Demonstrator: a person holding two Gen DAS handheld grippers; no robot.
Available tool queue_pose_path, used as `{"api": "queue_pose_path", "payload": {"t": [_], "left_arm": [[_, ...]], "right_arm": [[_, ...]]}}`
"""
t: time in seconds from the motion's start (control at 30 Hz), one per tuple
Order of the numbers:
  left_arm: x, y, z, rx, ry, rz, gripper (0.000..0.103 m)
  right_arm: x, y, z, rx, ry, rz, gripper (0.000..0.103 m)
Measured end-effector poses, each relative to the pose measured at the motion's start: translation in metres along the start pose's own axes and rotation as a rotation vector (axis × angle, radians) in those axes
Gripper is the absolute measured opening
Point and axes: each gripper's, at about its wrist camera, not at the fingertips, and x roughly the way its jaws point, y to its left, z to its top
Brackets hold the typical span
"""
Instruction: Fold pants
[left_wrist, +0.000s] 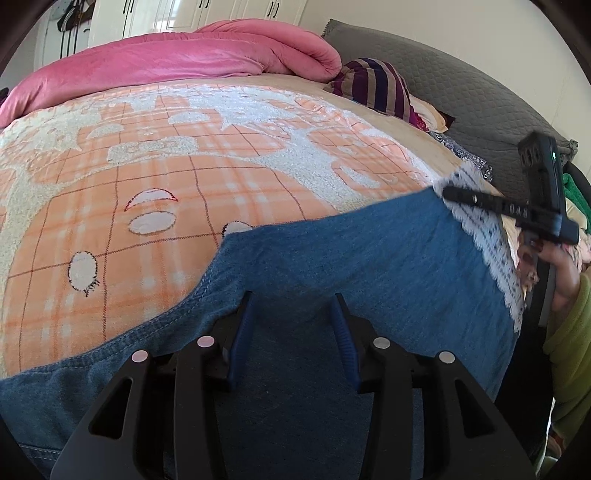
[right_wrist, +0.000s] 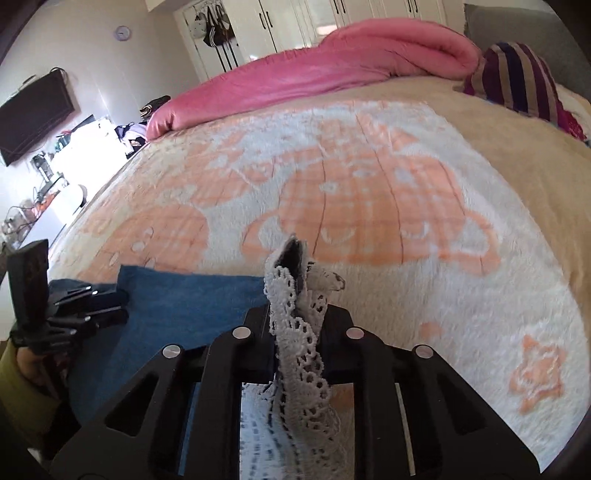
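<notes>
Blue denim pants (left_wrist: 351, 258) lie on the bed blanket (left_wrist: 184, 166), with a white lace hem (left_wrist: 495, 251) at the right end. My left gripper (left_wrist: 293, 299) is open, its blue-padded fingers (left_wrist: 242, 325) resting over the denim. My right gripper (right_wrist: 295, 254) is shut on the white lace hem (right_wrist: 299, 332), which drapes over its fingers. In the left wrist view the right gripper (left_wrist: 448, 192) pinches the far right corner of the hem. The denim (right_wrist: 184, 299) and the left gripper (right_wrist: 122, 302) show at the left of the right wrist view.
The orange and white blanket (right_wrist: 369, 203) covers the bed. A pink duvet (left_wrist: 184, 62) is rolled up at the far side. A striped garment (left_wrist: 380, 88) and a grey headboard (left_wrist: 461, 88) are at the right. A TV (right_wrist: 33, 114) and cluttered shelves stand far left.
</notes>
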Motion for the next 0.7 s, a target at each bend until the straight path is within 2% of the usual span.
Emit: {"api": "queue_pose_path", "payload": {"t": [0.13, 0.2, 0.3, 0.4, 0.5, 0.57, 0.63, 0.7], "left_arm": [[0.0, 0.0, -0.001, 0.006, -0.002, 0.011, 0.04], [0.0, 0.0, 0.0, 0.008, -0.002, 0.012, 0.04], [0.001, 0.0, -0.001, 0.009, -0.001, 0.013, 0.04], [0.001, 0.001, 0.0, 0.007, -0.003, 0.011, 0.04], [-0.002, 0.003, 0.001, 0.0, -0.008, 0.02, 0.041], [-0.008, 0.004, 0.001, 0.008, -0.023, 0.057, 0.049], [-0.016, 0.006, 0.002, 0.005, -0.04, 0.091, 0.061], [-0.026, 0.007, 0.002, 0.012, -0.062, 0.122, 0.063]], "right_arm": [[0.033, -0.003, 0.001, -0.042, 0.118, -0.071, 0.013], [0.041, -0.011, -0.004, -0.007, 0.13, -0.051, 0.015], [0.036, -0.019, -0.004, 0.033, 0.099, -0.042, 0.023], [0.024, -0.025, -0.007, 0.062, 0.054, -0.106, 0.046], [-0.005, -0.038, -0.014, 0.147, -0.029, -0.151, 0.048], [-0.033, -0.044, -0.023, 0.2, -0.095, -0.176, 0.049], [-0.057, -0.045, -0.037, 0.237, -0.13, -0.141, 0.054], [-0.072, -0.042, -0.05, 0.27, -0.131, -0.098, 0.059]]}}
